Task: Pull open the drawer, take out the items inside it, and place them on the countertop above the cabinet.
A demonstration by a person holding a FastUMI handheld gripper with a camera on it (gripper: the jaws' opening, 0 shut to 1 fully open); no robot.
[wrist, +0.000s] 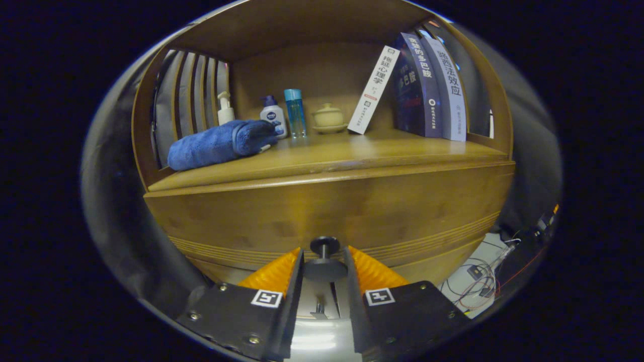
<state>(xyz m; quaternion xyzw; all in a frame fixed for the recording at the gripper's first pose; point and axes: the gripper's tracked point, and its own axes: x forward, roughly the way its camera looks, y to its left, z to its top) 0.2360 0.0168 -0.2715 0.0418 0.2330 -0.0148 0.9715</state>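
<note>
Gripper view shows my hand-held gripper [324,266] closed to a narrow gap on the drawer knob [324,264]; towel [221,143] on the desk [352,151] at ten o'clock.

Wooden countertop [352,151] with towel [221,143], bottles [294,113], books [427,85] (leaning).

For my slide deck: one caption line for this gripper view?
Gripper fingers flank the round dark knob of the closed wooden drawer, beneath a countertop holding a rolled blue towel.
</note>
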